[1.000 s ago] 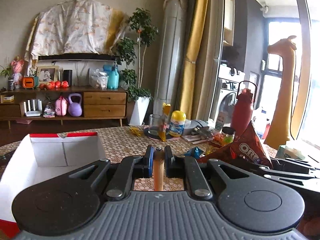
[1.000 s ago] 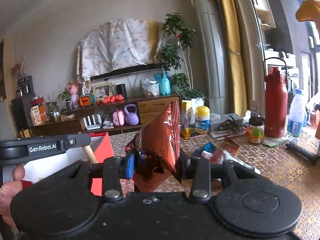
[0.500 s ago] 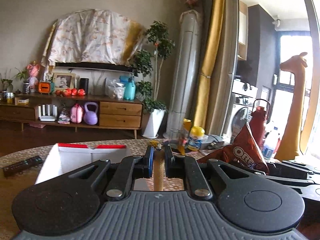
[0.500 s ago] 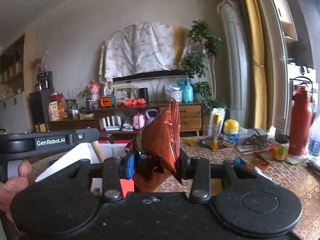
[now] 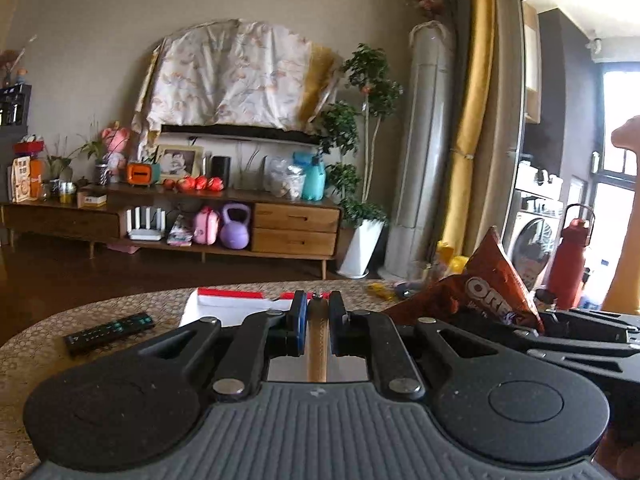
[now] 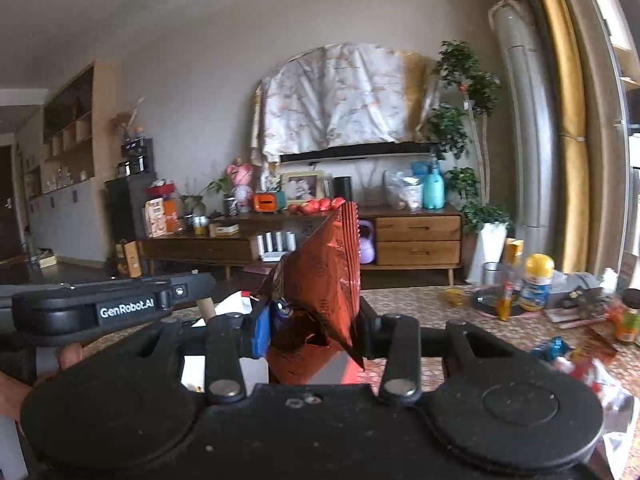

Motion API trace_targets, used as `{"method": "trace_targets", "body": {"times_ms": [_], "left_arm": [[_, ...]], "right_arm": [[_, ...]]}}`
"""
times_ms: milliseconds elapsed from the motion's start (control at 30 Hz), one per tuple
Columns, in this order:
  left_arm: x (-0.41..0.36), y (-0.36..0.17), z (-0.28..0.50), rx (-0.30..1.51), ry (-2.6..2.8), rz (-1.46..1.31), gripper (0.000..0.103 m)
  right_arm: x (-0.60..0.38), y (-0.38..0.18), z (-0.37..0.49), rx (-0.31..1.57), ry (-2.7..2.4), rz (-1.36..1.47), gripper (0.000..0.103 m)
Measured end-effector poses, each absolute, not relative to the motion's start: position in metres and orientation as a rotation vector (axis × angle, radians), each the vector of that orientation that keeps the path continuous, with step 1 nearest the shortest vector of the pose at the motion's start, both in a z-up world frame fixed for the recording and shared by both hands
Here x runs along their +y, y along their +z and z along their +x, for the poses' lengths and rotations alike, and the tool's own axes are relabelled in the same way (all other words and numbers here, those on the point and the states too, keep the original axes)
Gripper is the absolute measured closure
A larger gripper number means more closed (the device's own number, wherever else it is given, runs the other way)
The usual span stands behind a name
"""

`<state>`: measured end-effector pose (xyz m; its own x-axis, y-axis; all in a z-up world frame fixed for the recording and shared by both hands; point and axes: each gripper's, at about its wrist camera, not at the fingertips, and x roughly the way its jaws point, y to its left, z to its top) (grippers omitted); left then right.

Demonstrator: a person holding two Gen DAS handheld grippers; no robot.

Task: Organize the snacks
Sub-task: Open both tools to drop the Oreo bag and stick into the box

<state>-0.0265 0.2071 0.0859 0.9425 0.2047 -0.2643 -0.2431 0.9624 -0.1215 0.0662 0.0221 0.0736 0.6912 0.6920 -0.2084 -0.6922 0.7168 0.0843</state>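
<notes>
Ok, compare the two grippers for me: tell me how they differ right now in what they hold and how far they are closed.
The left gripper is nearly closed on a thin tan stick; the right gripper stands wider, clamped on a crumpled red Oreo bag. The stick lies flat along the left jaws, while the bag sticks up well above the right ones. Both are black with one blue pad, and both point across the table toward the white box.
</notes>
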Motion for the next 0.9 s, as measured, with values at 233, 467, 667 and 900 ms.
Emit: {"method": "trace_targets", "body": {"times_ms": [233,467,667,900], "left_arm": [[0.238,0.072,-0.002,0.309,0.253,-0.181,0.092],[0.267,0.069,0.040,0.407,0.232,-0.179,0.092],[0.283,0.057,0.078,0.583,0.216,-0.186,0.092],[0.297,0.037,0.101,0.703,0.242,-0.191,0.092]], "right_arm": [[0.057,0.058,0.088,0.330,0.816,-0.019,0.063],[0.090,0.047,0.123,0.467,0.830,-0.037,0.062],[0.125,0.036,0.152,0.637,0.802,-0.093,0.062],[0.147,0.021,0.163,0.746,0.767,-0.147,0.062]]}}
